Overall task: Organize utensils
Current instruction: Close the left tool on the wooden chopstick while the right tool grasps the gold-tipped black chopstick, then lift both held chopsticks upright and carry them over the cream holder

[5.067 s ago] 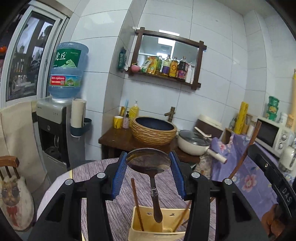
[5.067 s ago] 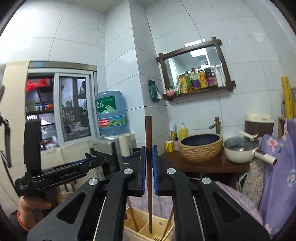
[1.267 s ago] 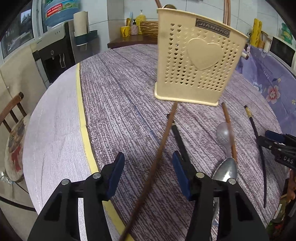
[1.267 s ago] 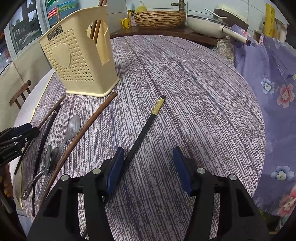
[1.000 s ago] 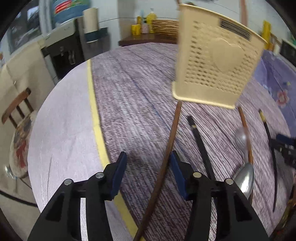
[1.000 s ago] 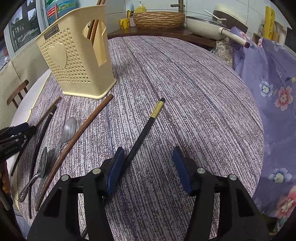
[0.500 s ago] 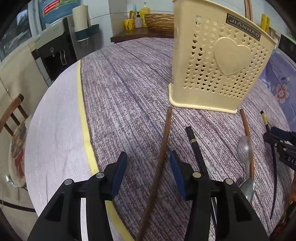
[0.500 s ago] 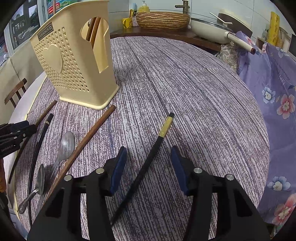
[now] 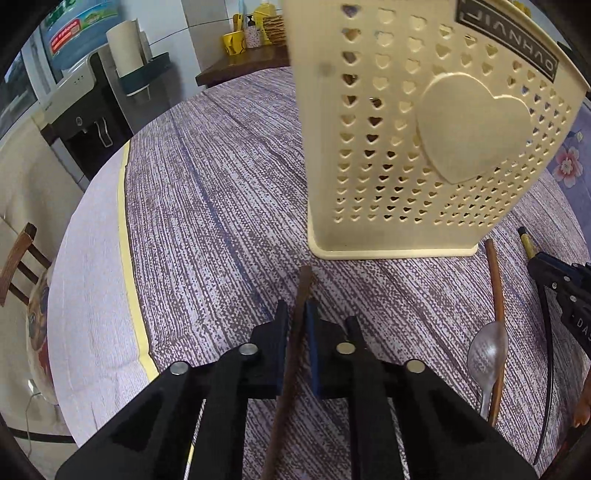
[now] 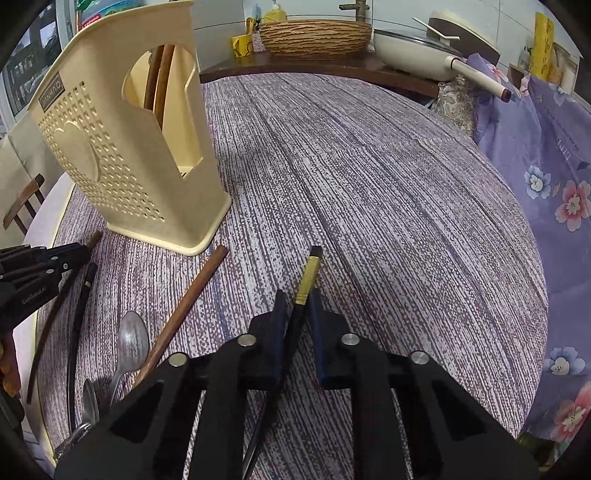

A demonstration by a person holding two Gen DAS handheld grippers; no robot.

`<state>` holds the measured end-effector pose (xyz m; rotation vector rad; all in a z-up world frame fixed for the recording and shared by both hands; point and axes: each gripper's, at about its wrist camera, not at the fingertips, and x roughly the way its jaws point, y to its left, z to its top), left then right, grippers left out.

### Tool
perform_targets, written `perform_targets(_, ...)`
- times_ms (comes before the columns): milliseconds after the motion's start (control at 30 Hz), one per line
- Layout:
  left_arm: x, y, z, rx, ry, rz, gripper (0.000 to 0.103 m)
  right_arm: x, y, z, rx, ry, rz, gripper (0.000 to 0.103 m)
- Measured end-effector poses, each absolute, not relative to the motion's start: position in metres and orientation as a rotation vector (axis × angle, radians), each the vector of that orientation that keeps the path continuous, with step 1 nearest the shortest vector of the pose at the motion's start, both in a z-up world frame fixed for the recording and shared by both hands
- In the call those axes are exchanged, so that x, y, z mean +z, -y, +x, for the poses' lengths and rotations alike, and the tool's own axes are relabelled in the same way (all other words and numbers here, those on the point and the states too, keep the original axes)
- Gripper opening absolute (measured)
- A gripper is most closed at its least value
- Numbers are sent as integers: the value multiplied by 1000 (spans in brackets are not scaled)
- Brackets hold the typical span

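My left gripper point(image 9: 297, 310) points down at the table, its jaws closing tight on a brown chopstick point(image 9: 304, 284) that lies on the cloth just before the cream utensil holder point(image 9: 406, 147). My right gripper point(image 10: 297, 306) is closing on a black chopstick with a gold band point(image 10: 308, 277), which sits slanted between the blue pads and touches them. Brown chopsticks point(image 10: 159, 77) stand inside the holder point(image 10: 129, 166). Between the two grippers lie another brown chopstick point(image 10: 184, 306), a black chopstick point(image 10: 79, 314) and two spoons point(image 10: 131, 343).
The round table point(image 10: 369, 166) wears a purple striped cloth. A purple flowered cloth point(image 10: 546, 166) hangs at its right. Behind stand a wooden counter with a woven basin point(image 10: 314, 35) and a pot point(image 10: 417, 48); a chair point(image 9: 18, 266) is at the left.
Both grippers moved forward along their chopsticks toward the holder, and both went from wide open to closed, the left on the brown chopstick, the right on the black one.
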<state>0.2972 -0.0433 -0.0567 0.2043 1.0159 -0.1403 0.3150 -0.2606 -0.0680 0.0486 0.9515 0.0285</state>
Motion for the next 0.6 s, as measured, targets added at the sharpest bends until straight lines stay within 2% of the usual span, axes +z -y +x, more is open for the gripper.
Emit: perform_targets(600,-57,48,289,-104,-985,205,8,-68,252,308,15,-930,42,11)
